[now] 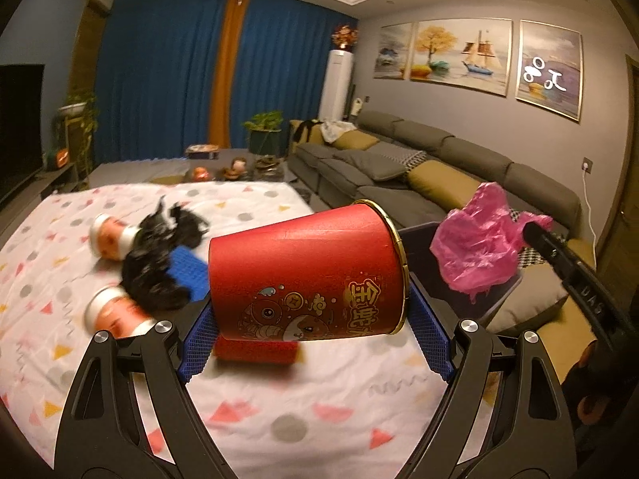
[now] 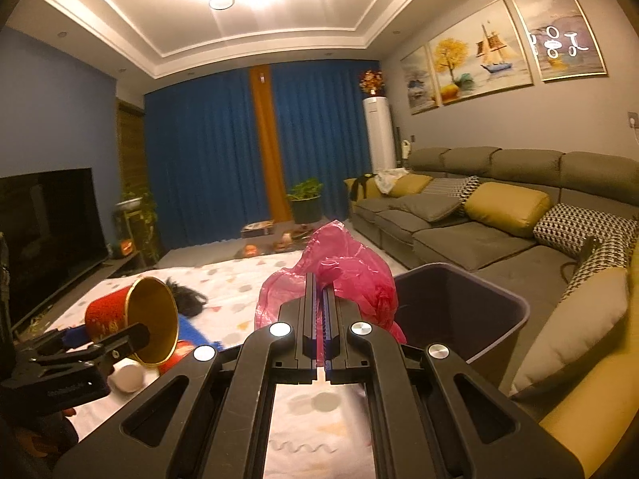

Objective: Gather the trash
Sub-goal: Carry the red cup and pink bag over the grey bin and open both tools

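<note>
— Red paper cup [image 1: 307, 275], just one, clamped sideways in the left tool [image 1: 315, 343]; where is it?

— Beside the bin [image 2: 471, 311]; one pink bag [image 2: 343, 275], pinched in the closed right tool [image 2: 318, 319], hangs at the bin; two cans [image 1: 110, 235] and one black bag [image 1: 159, 259] lie beyond the cup.

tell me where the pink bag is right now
The pink bag is pinched in the shut right tongs, held up beside the dark bin, with the red cup off to its left.
</note>
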Tool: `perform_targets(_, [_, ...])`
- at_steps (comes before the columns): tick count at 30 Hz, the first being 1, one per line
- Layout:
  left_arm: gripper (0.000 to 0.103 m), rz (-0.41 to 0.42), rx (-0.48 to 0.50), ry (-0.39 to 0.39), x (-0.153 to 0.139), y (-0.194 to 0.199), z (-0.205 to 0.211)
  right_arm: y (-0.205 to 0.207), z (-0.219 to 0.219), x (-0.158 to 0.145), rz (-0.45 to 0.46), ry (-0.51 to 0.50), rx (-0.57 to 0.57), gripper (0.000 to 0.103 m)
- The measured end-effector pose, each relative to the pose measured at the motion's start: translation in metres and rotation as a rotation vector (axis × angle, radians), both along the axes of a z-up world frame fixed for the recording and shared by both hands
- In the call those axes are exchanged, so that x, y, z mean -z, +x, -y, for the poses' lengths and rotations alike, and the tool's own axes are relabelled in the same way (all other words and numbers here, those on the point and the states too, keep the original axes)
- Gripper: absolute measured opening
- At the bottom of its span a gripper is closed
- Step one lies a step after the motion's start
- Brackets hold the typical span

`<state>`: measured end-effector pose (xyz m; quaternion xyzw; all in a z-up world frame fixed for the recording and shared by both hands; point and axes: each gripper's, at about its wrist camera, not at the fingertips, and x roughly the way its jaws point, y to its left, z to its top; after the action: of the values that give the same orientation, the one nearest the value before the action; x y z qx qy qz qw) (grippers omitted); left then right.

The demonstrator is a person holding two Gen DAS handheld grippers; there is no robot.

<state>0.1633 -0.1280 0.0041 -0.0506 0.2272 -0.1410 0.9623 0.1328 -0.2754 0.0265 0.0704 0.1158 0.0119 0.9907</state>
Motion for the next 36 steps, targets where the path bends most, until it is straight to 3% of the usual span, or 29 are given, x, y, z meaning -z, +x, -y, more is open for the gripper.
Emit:
perform_targets(6, [0.083,0.024,0.063,-0.012,-0.008,0.024,0.038,0.017,0.028,0.009,-0.014,0.01,0.073,0.003])
perform_targets(15, [0.083,-0.003,0.149,-0.032,-0.001,0.064,0.086,0.033,0.054,0.027,-0.048,0.016,0.143,0.003])
perform_targets(23, [0.083,-0.061,0.232,-0.059,0.016,0.092,0.118,0.042,0.067,0.041,-0.089,0.04,0.16,0.003])
perform_targets(36, [0.083,-0.133,0.28,-0.053,0.043,0.119,0.151,0.054,0.074,0.058,-0.139,0.065,0.146,0.003])
